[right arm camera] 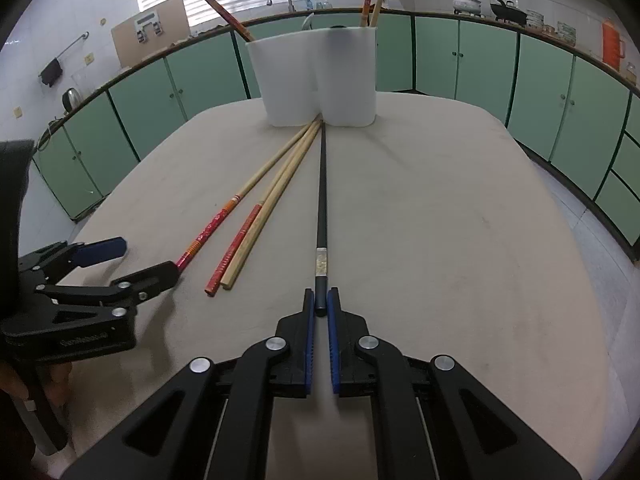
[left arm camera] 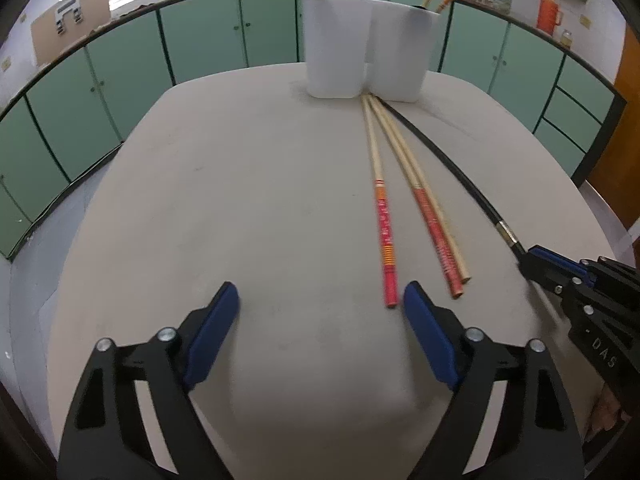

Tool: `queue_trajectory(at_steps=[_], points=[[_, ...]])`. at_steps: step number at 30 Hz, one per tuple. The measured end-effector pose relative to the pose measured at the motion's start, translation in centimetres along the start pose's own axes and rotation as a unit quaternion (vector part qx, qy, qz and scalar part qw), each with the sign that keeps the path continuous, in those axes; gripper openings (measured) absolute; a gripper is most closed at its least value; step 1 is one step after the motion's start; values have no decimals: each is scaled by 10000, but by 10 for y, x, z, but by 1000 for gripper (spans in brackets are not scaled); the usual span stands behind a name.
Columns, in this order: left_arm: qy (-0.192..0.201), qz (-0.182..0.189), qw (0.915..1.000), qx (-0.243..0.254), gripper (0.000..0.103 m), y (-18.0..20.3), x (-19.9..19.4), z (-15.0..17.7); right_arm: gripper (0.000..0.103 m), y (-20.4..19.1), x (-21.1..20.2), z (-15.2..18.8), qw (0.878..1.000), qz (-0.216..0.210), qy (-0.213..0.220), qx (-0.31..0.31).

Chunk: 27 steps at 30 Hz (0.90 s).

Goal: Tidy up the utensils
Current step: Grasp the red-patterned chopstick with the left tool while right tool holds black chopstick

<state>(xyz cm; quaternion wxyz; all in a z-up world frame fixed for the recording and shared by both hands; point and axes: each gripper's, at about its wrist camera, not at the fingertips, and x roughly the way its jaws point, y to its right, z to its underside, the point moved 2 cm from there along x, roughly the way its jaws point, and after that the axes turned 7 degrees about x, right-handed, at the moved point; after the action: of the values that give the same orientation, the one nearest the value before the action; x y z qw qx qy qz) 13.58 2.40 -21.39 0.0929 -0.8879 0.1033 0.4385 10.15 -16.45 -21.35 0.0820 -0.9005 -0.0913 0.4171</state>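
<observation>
A broad table with a plain beige, rounded-cornered top [left arm camera: 240, 200] is carrying everything, and a white two-lobed utensil holder [left arm camera: 362, 46] is standing upright at its far edge. Four long chopsticks are lying on the surface, fanning out towards the near side from the foot of the holder: a pale wooden chopstick with a red and orange patterned end [left arm camera: 382, 220] lying furthest left, a pair of wooden chopsticks, one red-ended and one plain [left arm camera: 434, 228], lying touching side by side, and a slim black chopstick with a pale band near its end [right arm camera: 321, 208] lying to their right.

Both wrist cameras low, facing white holder [left arm camera: 362, 54], sharing table [left arm camera: 240, 200].
</observation>
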Motion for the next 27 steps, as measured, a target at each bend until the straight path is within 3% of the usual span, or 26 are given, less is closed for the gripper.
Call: queue_trajectory(at_steps=[5,11,20,27], points=[[57,28,10000,67,70,6,-1,1,9,0,-2,2,9999,-105,-36,-13],[95,76,9999,86,70,5,-3,5,15,-2,-4,6,9993,-234,-100,-281],[115,101,9999,66,70,5,-2,5,15,-4,-1,2,9994,-198,-105,-261],[170,253,9995,99,56,9,-2,3,15,-6,-1,4,9995,-151,-107,-268]])
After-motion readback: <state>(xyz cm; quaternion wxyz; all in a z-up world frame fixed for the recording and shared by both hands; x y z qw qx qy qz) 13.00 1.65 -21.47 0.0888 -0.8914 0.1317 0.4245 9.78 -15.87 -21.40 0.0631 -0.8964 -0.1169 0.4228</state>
